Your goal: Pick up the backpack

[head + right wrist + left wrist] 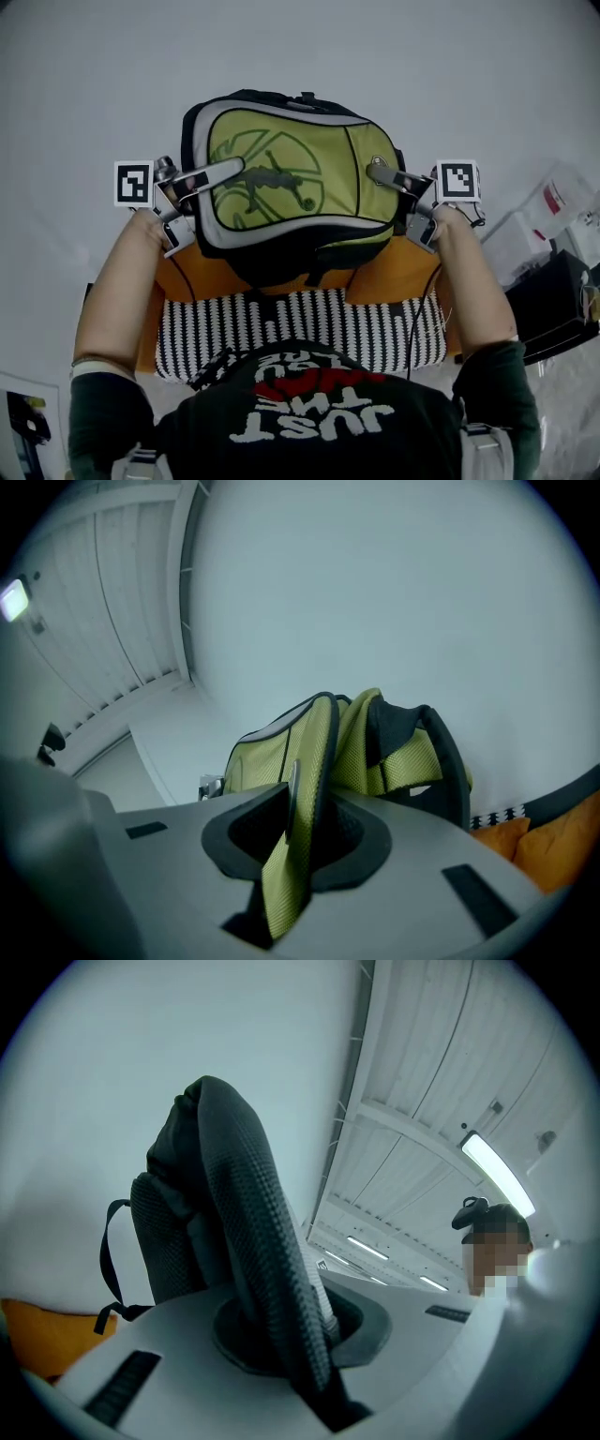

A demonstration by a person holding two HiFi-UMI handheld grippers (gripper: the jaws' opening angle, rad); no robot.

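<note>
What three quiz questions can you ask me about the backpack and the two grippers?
1. True or false: the left gripper is open and holds nothing.
2. What colour is the backpack fabric pinched in the right gripper? A) yellow-green B) red C) blue
3. Fill in: the striped cloth in front of the person is black and ____.

Key:
1. False: it is shut on a dark mesh part of the backpack.
2. A
3. white
</note>
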